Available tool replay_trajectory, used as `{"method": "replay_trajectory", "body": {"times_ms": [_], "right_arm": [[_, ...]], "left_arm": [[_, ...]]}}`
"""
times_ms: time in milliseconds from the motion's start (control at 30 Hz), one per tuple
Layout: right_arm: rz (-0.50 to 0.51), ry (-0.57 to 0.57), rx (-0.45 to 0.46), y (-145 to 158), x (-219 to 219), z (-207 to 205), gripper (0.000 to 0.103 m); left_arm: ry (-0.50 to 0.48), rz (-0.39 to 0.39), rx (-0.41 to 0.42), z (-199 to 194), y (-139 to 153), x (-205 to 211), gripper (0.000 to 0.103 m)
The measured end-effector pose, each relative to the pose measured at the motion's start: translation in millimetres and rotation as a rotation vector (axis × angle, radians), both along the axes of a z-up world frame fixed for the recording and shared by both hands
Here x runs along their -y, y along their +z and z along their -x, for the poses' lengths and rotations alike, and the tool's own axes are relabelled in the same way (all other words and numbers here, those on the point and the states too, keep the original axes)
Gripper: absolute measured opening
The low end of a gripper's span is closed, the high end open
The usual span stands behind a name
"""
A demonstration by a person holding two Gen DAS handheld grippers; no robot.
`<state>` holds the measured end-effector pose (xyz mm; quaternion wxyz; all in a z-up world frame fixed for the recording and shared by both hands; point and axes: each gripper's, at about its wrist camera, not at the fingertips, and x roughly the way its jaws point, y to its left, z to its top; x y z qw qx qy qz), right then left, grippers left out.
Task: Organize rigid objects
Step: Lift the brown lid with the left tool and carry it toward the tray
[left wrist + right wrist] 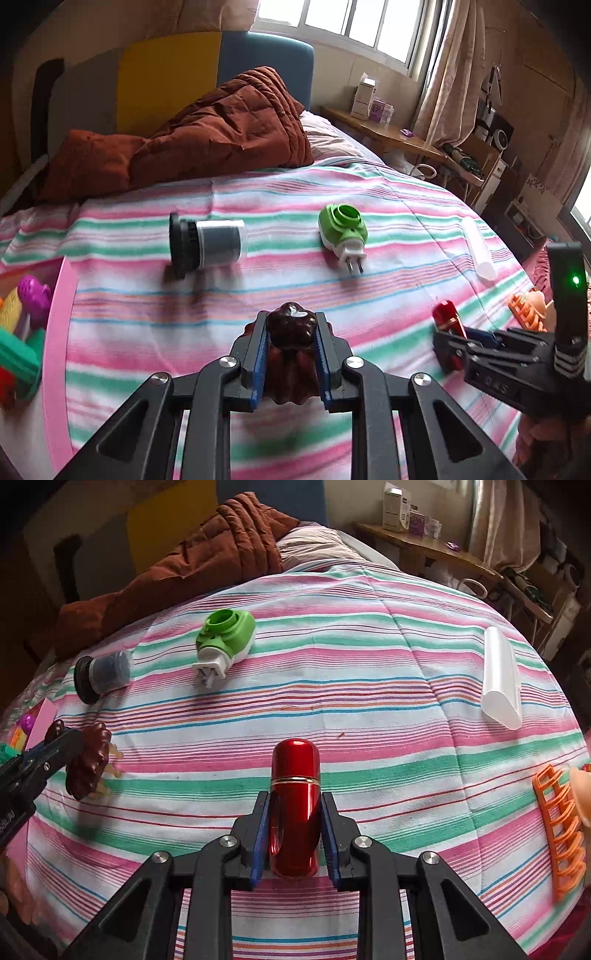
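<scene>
Currently both tongs are loaded: the left tongs (pixel 291 354) are clenched on a dark brown glossy plastic hair claw clip (pixel 291 328), and the right tongs (pixel 295 830) are clenched on a shiny red metal capsule-shaped tube with a gold band (pixel 294 812), pads pressing its lower half. Both items are held just above the striped pink, green and white bedsheet (pixel 369 664), near its front edge. To the left sits a pink-rimmed bin (pixel 61 314) already holding colourful toys, the likely drop-off; judgement only. Left on the bed: a green and white plug-in device with two prongs (pixel 343 236), a black-capped clear jar lying on its side (pixel 205 243), a white translucent plastic sleeve (pixel 500 679) and an orange plastic claw clip (pixel 561 827) at the right edge. Step in hand, as I read it: carry the gripped items to the bin. To do it well: keep the clip's teeth clear of the sheet so they do not snag, bring the left load over the rim before releasing, and hold the red tube level, since its smooth surface may slip between the pads.
</scene>
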<state>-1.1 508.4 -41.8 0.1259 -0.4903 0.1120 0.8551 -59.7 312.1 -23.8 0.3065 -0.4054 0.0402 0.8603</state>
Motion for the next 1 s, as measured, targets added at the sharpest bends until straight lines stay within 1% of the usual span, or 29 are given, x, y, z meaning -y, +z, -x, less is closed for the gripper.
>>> {"method": "replay_trajectory", "body": {"times_ms": [200, 267, 467, 700, 867, 933, 1000], "right_arm": [[0.016, 0.075, -0.044, 4.4, 17.8, -0.6, 0.026], [0.024, 0.091, -0.05, 4.0, 20.9, -0.2, 0.026], [0.045, 0.126, -0.057, 0.6, 28.2, -1.4, 0.026], [0.025, 0.167, -0.064, -1.1, 39.0, -2.7, 0.026], [0.006, 0.201, -0.081, 2.8, 48.8, -4.8, 0.026], [-0.009, 0.211, -0.085, 4.4, 52.7, -5.3, 0.026], [-0.008, 0.22, -0.092, 5.3, 54.3, -5.6, 0.026]], "left_arm": [[-0.002, -0.053, 0.041, -20.8, 7.6, 31.1, 0.021], [-0.007, -0.067, 0.037, -26.1, 13.7, 41.9, 0.021], [-0.012, -0.072, 0.003, -40.0, 29.8, 77.7, 0.021], [0.039, -0.079, -0.011, -47.3, 41.6, 129.6, 0.021], [0.101, -0.092, -0.005, -45.1, 43.6, 166.7, 0.021], [0.129, -0.083, -0.011, -44.9, 43.1, 181.2, 0.021], [0.158, -0.058, -0.02, -45.1, 42.1, 195.4, 0.021]]}}
